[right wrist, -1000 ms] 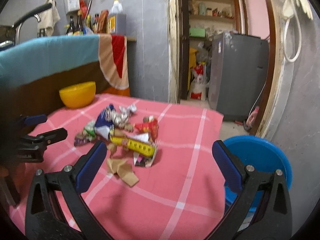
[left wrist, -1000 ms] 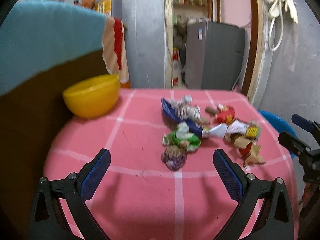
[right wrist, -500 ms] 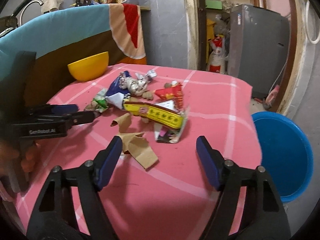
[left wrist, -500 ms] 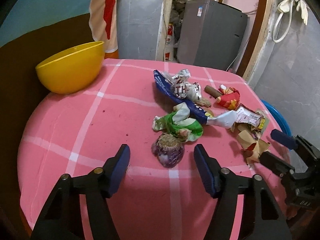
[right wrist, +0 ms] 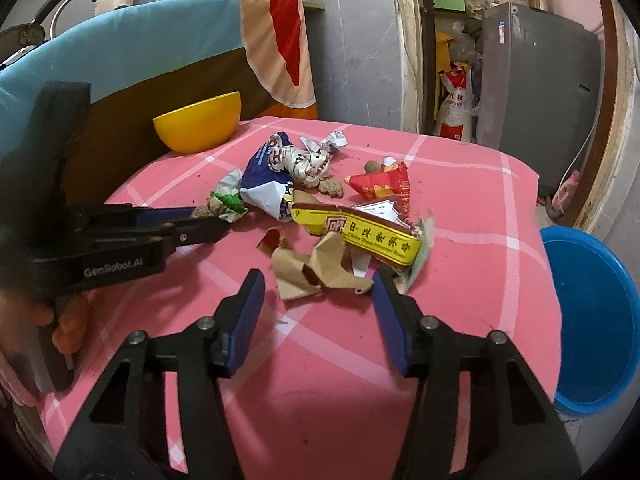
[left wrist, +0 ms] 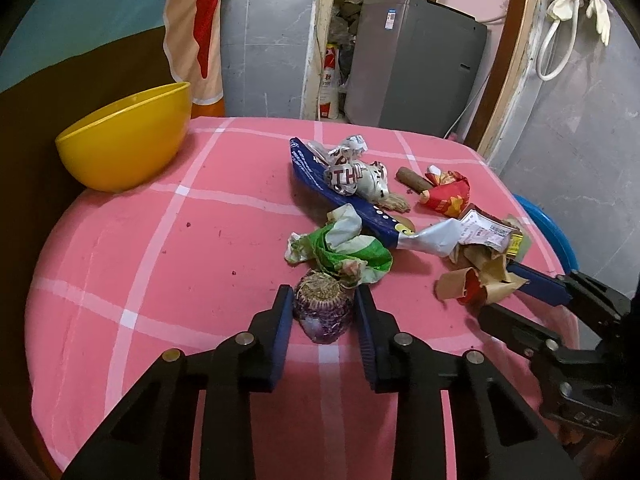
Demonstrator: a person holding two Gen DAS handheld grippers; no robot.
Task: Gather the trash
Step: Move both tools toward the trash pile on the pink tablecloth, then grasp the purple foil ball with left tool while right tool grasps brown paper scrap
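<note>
a pink checked cloth covers the tabletop [left wrist: 168,248], with trash heaped right of its middle. the left gripper [left wrist: 322,312] has just been closing, its fingers now pressed on both sides of a purple onion scrap [left wrist: 323,307] at the near edge of the heap. the right gripper [right wrist: 318,292] has been closing too, fingers apart around torn brown paper [right wrist: 316,266]. a yellow bowl [left wrist: 124,142] sits far left, a blue bucket [right wrist: 592,316] right of the tabletop, a grey fridge [left wrist: 412,64] beyond.
</note>
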